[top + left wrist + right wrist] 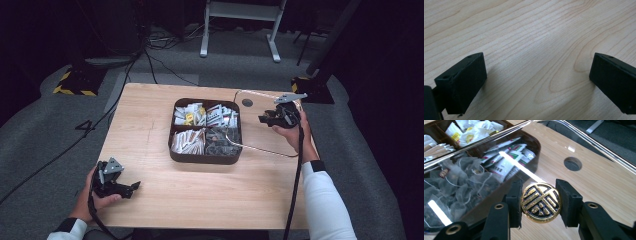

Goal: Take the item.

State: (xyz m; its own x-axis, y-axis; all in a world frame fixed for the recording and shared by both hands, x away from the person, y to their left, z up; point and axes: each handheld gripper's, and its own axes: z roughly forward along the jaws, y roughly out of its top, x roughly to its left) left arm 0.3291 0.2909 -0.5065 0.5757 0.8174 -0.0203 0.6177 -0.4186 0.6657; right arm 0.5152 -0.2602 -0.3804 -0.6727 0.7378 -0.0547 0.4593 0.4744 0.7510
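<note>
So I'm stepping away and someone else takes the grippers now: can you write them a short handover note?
Right gripper: shut on the gold-and-black knob of the clear lid, which is tilted, one edge over the box's right side, the rest over the table to its right.
Left gripper: open, with nothing between its jaws, low over bare table at the front left.
Compartment box: mid-table, filled with sachets and tea bags.
Done: lid gripped by its knob.
Left: probably to move the lid fully on or off; which one I can't tell.

I see black grippers – right gripper [264,119], left gripper [136,186] – grey triangular top plates, brass screws, black cables, white sleeves, dark cuffs.
</note>
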